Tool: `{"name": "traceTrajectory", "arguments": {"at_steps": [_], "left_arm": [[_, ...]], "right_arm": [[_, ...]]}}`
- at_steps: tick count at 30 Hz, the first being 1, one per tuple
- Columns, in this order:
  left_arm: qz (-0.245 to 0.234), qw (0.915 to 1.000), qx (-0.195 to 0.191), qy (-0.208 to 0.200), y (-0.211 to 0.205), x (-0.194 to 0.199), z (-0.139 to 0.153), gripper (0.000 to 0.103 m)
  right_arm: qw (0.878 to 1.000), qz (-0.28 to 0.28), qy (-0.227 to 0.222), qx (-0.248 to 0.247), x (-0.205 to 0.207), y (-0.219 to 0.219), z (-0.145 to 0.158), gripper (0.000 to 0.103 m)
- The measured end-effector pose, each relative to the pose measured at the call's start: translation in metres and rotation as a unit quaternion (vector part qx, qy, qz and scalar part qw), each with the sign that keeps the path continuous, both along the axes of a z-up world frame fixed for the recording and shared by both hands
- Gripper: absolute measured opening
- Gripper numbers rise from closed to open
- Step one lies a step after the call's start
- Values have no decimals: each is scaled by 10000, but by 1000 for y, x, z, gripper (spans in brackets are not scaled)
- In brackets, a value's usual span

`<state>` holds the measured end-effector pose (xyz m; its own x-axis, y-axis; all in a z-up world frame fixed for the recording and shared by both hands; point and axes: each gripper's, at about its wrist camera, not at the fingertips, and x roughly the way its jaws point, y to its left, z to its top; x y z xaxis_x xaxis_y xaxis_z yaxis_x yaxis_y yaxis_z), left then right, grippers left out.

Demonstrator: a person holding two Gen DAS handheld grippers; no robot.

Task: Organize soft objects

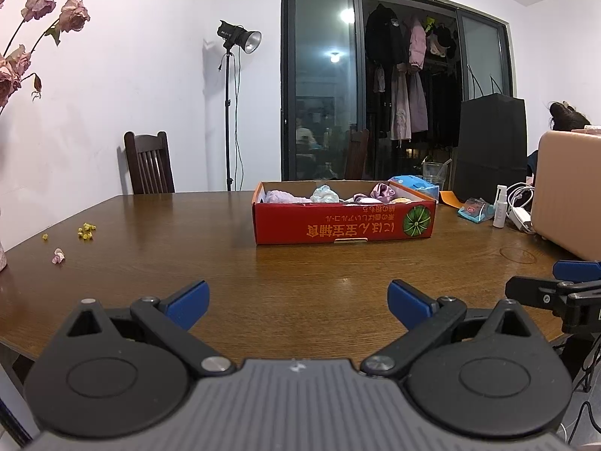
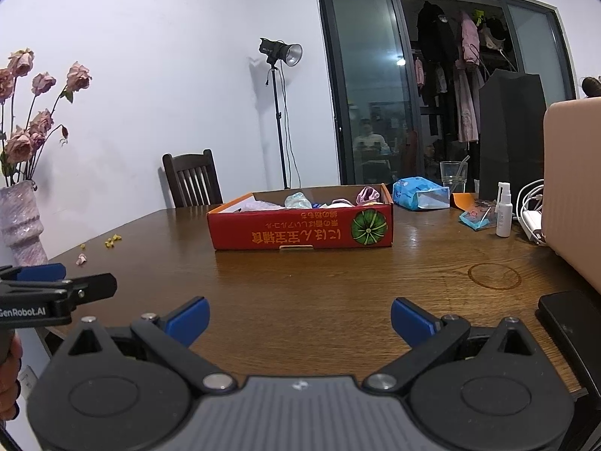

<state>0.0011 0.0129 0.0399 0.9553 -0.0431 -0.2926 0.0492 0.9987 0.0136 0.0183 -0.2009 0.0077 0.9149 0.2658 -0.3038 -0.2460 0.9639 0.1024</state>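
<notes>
A red cardboard box stands on the brown wooden table, also in the right wrist view. Inside lie soft rolled items: a lilac one, a pale blue one and a purple one; the pale blue one and purple one show from the right. My left gripper is open and empty, near the table's front edge, well short of the box. My right gripper is open and empty, beside it to the right.
A blue tissue pack, glass, spray bottle, cables and a tan case crowd the right side. A vase of dried roses stands at the left edge with fallen petals. A chair stands behind.
</notes>
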Motion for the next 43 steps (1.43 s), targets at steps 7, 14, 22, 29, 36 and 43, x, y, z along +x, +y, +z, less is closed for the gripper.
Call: {"name": "traceTrajectory", "arguments": {"at_steps": [7,14,22,29,36,43], "left_arm": [[0,10000,-2,4,0,-1,0,103],[1,10000,0,-3,0,-1,0,103],[-5,10000,2,-2,-1,-1,0,103],[-3,10000,-2,-7,0,-1,-1,103],[-4,10000,-4,-8,-2,-1,0,103],[-9,10000,-20,-54,-4,-1,1,103]], "right_arm": [[10000,0,12,9,1,-2,0,103],[10000,-5,5,11,1,-2,-2,103],[10000,-11,8,19,1,-2,-2,103],[10000,6,21,21,1,-1,-3,103],[10000,10,25,28,1,-1,-3,103],[10000,18,43,12,1,-1,-4,103]]}}
